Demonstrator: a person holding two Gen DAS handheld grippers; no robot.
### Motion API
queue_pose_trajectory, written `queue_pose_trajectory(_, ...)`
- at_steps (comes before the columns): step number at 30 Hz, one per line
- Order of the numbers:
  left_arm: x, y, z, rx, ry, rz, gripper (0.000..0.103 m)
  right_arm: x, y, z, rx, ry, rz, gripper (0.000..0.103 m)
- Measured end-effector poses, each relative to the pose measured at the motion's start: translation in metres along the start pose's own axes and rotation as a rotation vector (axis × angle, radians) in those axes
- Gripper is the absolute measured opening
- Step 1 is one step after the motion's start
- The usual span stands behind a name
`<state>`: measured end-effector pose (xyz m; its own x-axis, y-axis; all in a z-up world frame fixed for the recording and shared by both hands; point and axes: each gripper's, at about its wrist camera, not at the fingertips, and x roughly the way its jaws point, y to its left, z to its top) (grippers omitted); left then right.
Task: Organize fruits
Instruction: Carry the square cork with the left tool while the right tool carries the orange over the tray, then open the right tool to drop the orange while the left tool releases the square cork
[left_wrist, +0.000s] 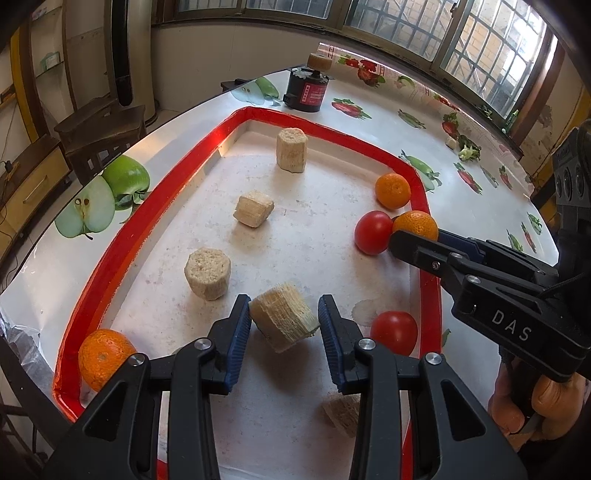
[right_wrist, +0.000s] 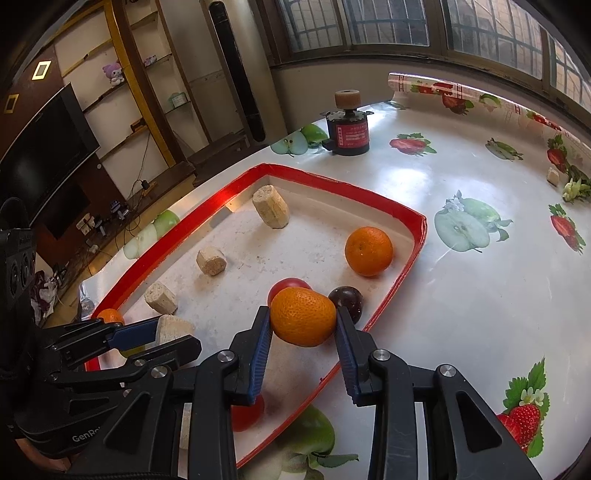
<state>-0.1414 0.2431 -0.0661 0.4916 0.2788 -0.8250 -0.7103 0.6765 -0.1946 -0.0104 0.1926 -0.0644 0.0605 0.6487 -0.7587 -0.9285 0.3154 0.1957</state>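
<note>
The left gripper (left_wrist: 284, 319) (neighbour marked "DAS") clamps a beige chunk (left_wrist: 282, 317); the right gripper (right_wrist: 303, 323) clamps a mandarin (right_wrist: 303, 316).

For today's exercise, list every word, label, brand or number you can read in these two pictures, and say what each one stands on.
"DAS": white letters on the black body of the right gripper, seen from the left wrist view.
"GenRo", cut off by what lies in front: on the black body of the left gripper, seen from the right wrist view.
Red label on the black canister: print too small to read.
Box on the shelf: unreadable.
</note>
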Motion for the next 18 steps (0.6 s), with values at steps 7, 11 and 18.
queue_pose_trajectory(7, 0.0008, 0.0003, -0.0017, 0.003, -0.002, 0.004, 0.035, -0.0003, -0.0012, 0.0009, 0.004, -0.004, 0.003, 0.035)
queue_pose_trajectory(11, 0.0007, -0.0002, -0.0018, 0.006, -0.002, 0.006, 0.035, -0.0017, -0.0027, -0.0010, 0.007, -0.005, 0.007, 0.035)
queue_pose_trajectory(18, 0.0006, -0.0029, -0.0036, 0.025, -0.006, 0.021, 0.035, -0.0026, -0.0011, -0.0024, -0.006, -0.008, 0.007, 0.035)
